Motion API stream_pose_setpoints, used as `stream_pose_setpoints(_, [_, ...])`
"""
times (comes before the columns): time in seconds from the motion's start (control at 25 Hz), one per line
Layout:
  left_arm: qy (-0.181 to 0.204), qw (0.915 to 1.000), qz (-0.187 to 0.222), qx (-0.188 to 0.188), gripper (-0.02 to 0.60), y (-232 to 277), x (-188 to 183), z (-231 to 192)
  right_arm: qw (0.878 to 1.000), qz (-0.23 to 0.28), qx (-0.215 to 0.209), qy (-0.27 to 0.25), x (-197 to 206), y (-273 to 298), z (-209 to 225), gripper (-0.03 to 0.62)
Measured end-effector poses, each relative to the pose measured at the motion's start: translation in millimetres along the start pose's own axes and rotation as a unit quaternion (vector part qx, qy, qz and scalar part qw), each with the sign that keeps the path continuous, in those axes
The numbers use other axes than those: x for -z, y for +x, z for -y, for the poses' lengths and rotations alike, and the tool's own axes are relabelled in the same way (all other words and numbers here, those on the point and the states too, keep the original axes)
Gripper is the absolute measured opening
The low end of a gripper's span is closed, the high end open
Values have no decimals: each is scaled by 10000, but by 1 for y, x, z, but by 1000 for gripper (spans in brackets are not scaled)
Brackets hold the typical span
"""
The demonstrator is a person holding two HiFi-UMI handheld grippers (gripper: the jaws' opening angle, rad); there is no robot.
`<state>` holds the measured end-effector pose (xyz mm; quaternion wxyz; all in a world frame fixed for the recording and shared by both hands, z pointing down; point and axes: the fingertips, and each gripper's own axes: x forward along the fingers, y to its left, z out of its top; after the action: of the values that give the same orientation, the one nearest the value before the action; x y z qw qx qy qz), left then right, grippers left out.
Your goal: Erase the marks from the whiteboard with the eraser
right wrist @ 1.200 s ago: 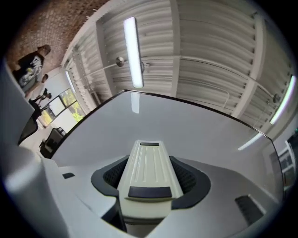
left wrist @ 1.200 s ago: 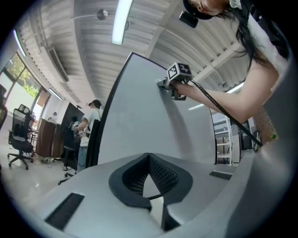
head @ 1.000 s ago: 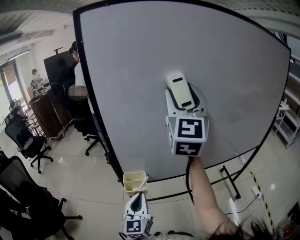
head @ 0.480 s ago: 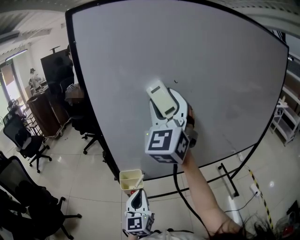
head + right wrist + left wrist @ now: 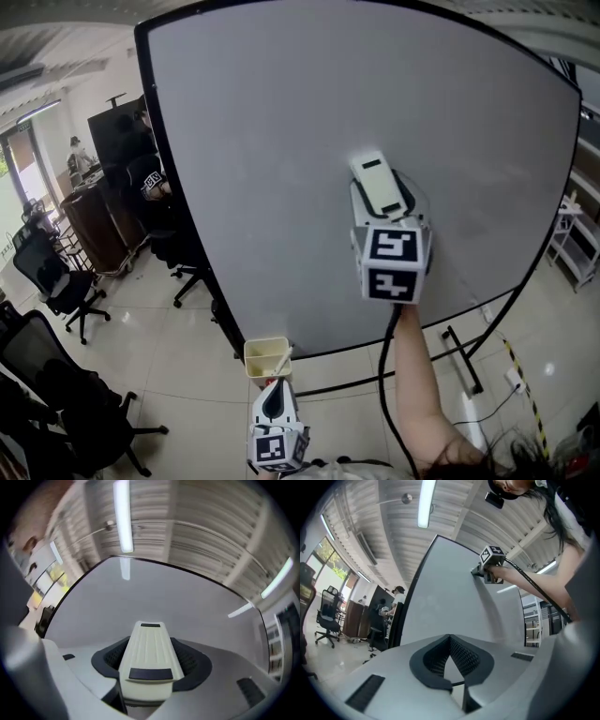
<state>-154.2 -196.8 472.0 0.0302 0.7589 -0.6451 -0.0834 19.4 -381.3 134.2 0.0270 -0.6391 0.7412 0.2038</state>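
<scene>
Holding the eraser point(image 5: 149, 654) is the right tool point(image 5: 382, 199), jaws closed on both of its long sides. The dark pads show on either side of the cream body in the right gripper view. Eraser is pale, ribbed along its back, with a dark inset at each end. Its back faces the head camera.

Eraser sits on the whiteboard point(image 5: 309, 103), right of centre and in the lower half. From the left gripper view, the tool's front end meets the board face. Board surface around it reads plain grey, with ceiling lights reflected in it. Board has a thin black frame.

Right tool's marker cube point(image 5: 392, 264) faces the head camera, below the eraser. A bare forearm point(image 5: 414, 375) rises to it from the bottom edge, and a black cable point(image 5: 383, 366) hangs alongside it.

Left tool point(image 5: 274, 403) is low in the head view, near the bottom edge and well apart from the right tool. Its pads meet at the tips, with nothing between them. It points up toward the board.

A small cream tub point(image 5: 267, 356) sits at the board's lower rim, just above the left tool, with a pale stick leaning in it.

Left of the board are black office chairs point(image 5: 58, 286) on a tiled floor point(image 5: 178, 375). A person point(image 5: 150, 178) stands by dark furniture. Black stand feet point(image 5: 464, 361) show under the board's right side.
</scene>
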Motion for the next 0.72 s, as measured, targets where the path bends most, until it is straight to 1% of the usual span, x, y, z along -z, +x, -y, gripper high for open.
stream_pose_setpoints(0.04, [-8, 10000, -10, -16, 3, -1, -1, 1, 9989, -16, 134, 451, 3, 0, 20, 279])
stream_pose_setpoints(0.08, [-12, 10000, -52, -35, 3, -2, 1, -1, 9980, -16, 184, 598, 5, -2, 24, 279])
stream_pose_setpoints(0.12, [-4, 9999, -106, -49, 3, -2, 5, -5, 9991, -22, 116, 403, 7, -4, 10, 279])
stream_pose_setpoints(0.16, [30, 9999, -151, -49, 3, -1, 9, -8, 10000, -39, -52, -53, 10, -6, -16, 278])
stream_pose_setpoints(0.2, [65, 9998, -169, -39, 3, 0, 12, -10, 9978, -51, -240, -622, 12, -8, -44, 279])
stream_pose_setpoints(0.24, [52, 9999, -150, -27, 3, 2, 12, -8, 9928, -40, -356, -1144, 13, -8, -64, 278])
stream_pose_setpoints(0.28, [-5, 9999, -102, -15, 3, 3, 8, -3, 9885, -6, -355, -1467, 9, -6, -71, 279])
stream_pose_setpoints(0.32, [-55, 10000, -50, 3, 3, 4, 4, 2, 9885, 39, -256, -1489, -1, -3, -63, 279])
stream_pose_setpoints(0.36, [-66, 10000, -14, 23, 3, 4, 2, 7, 9923, 68, -114, -1228, -14, 2, -45, 279])
stream_pose_setpoints(0.44, [19, 10000, -32, 35, 3, 3, 4, 9, 9988, 37, 56, -494, -39, 9, -15, 278])
stream_pose_setpoints(0.48, [45, 10000, -80, 23, 3, 2, 7, 8, 9992, 6, 31, -395, -47, 10, -18, 278])
stream_pose_setpoints(0.52, [15, 9999, -127, 3, 3, 2, 8, 7, 9982, -10, -70, -590, -50, 9, -34, 278])
stream_pose_setpoints(0.56, [-33, 9999, -155, -12, 3, 3, 9, 6, 9947, -4, -231, -1003, -49, 7, -61, 278])
stream_pose_setpoints(0.6, [-63, 9999, -156, -14, 3, 5, 9, 6, 9885, 23, -403, -1459, -44, 6, -88, 278])
stream_pose_setpoints(0.64, [-78, 9999, -136, -5, 3, 7, 8, 7, 9828, 57, -538, -1767, -39, 5, -107, 278])
stream_pose_setpoints(0.68, [-87, 9999, -109, 5, 3, 7, 7, 9, 9818, 74, -621, -1792, -35, 6, -111, 279])
stream_pose_setpoints(0.72, [-90, 9999, -89, 8, 3, 6, 6, 13, 9860, 63, -645, -1534, -34, 8, -101, 281])
